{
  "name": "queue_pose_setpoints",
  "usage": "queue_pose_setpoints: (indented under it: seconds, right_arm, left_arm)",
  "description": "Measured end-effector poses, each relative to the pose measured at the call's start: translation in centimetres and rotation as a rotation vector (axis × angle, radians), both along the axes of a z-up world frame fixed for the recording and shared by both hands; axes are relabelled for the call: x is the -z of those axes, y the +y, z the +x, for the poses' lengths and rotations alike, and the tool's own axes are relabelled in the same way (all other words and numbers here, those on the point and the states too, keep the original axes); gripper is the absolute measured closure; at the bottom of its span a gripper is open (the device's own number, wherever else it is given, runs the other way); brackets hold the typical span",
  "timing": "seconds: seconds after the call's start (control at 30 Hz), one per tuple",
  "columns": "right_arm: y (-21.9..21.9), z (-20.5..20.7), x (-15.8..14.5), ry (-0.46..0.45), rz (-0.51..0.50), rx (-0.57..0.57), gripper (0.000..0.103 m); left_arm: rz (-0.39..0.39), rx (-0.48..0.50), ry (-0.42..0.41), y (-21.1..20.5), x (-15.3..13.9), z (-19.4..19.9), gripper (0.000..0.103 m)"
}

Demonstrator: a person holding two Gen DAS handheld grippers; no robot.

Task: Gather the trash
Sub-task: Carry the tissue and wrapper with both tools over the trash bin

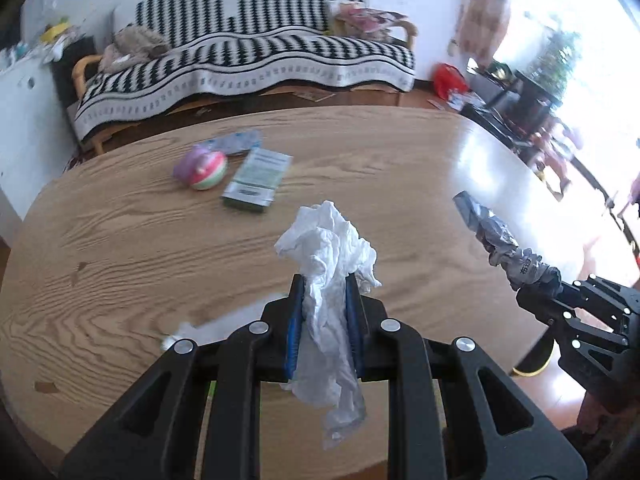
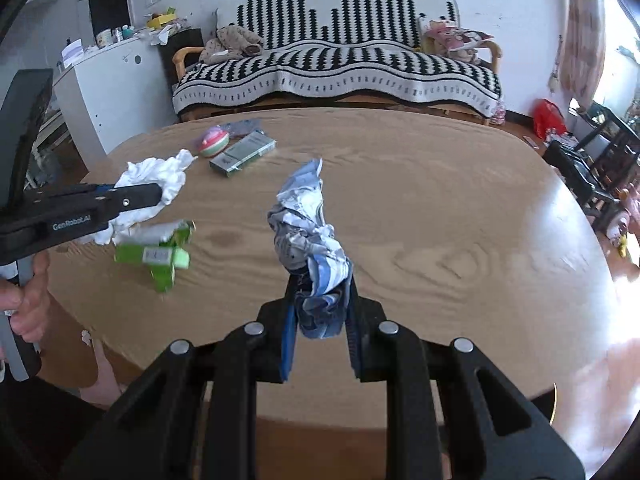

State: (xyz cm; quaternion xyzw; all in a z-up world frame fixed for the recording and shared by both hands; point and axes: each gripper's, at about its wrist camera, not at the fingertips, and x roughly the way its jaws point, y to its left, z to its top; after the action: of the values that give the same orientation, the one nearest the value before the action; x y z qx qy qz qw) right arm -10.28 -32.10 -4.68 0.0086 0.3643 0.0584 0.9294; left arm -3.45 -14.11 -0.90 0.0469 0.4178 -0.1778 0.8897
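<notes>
My left gripper (image 1: 325, 292) is shut on a crumpled white tissue (image 1: 328, 240), held above the wooden table (image 1: 120, 240). The same tissue (image 2: 156, 178) shows at the left of the right wrist view, pinched by the left gripper (image 2: 158, 196), which a hand holds. My right gripper (image 2: 320, 288) is shut on a crumpled blue and white wrapper (image 2: 306, 220), also lifted over the table (image 2: 440, 220). In the left wrist view that wrapper (image 1: 492, 232) sticks out of the right gripper (image 1: 520, 290) at the right. A crushed green carton (image 2: 160, 252) lies on the table below the tissue.
A green and white flat box (image 1: 258, 180) and a pink, green and purple ball (image 1: 202, 170) lie at the far left of the table. Beyond the table stands a sofa (image 2: 340, 64) under a black and white throw. Dark furniture (image 2: 592, 160) stands to the right.
</notes>
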Motion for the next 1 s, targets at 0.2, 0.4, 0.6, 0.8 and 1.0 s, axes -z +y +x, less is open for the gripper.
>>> queue_pose_setpoints:
  seconds: [0.2, 0.4, 0.6, 0.8, 1.0]
  right_arm:
    - [-2.8, -2.7, 0.5, 0.0, 0.016, 0.037, 0.081]
    - [-5.1, -3.4, 0.1, -0.008, 0.037, 0.077, 0.081]
    - [-7.2, -4.6, -0.1, -0.014, 0.046, 0.127, 0.081]
    - [-11.8, -7.1, 0.5, -0.007, 0.059, 0.221, 0.081]
    - [-16.5, -9.9, 1.0, -0.002, 0.086, 0.329, 0.081]
  left_arm:
    - [0.01, 0.049, 0.016, -2.6, 1.0, -2.0, 0.084]
    - [0.017, 0.086, 0.013, -5.5, 1.4, -2.8, 0.084]
    - [0.001, 0.135, 0.016, -9.2, 1.5, -3.2, 0.084]
    - [-0.019, 0.223, 0.019, -14.0, 1.6, -4.7, 0.084]
    - [-0.052, 0.331, 0.027, -19.5, 1.9, -6.8, 0.084]
